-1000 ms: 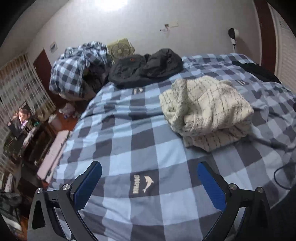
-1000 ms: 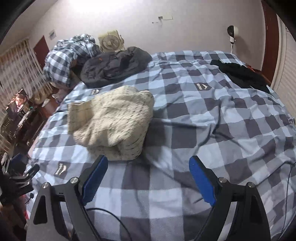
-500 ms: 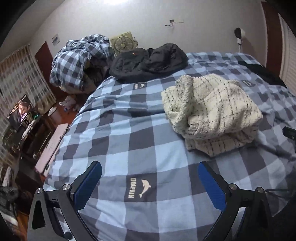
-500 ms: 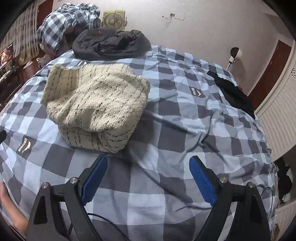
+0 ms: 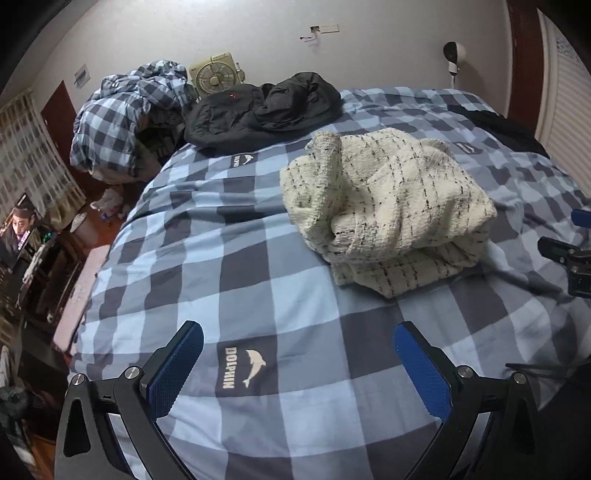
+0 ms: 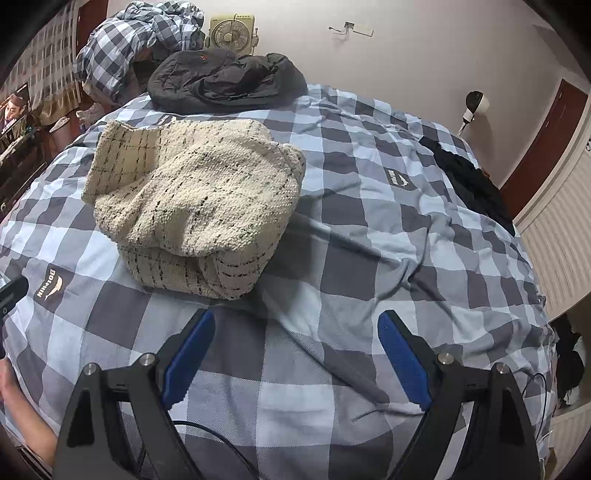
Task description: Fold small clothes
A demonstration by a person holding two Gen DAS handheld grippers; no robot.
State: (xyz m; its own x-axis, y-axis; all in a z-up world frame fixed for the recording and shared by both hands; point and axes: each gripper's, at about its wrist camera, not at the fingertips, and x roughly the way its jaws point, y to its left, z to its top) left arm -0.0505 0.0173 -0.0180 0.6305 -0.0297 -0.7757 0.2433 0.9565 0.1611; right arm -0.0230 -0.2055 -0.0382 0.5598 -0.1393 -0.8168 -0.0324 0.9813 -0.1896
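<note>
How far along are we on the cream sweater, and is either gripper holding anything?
Looks done: the cream sweater lies in a bulky folded bundle on the checked duvet. In hand: nothing; the left gripper and right gripper are both open above bare duvet. Left: possibly the black garment at the far edge and the dark jacket, neither folded.

Seen along the right gripper (image 6: 295, 332), blue-padded fingers (image 6: 190, 350) spread wide and empty above a blue-and-grey checked duvet (image 6: 369, 258). Just beyond the left finger, a cream knitted garment (image 6: 195, 199) with dark flecks, bundled in a loose heap on the duvet. Farther back, a black jacket (image 6: 225, 83), a checked heap of bedding (image 6: 136, 40) and a small fan (image 6: 231, 33) against the wall. At right, dark clothing (image 6: 469, 184) near the bed's edge.
</note>
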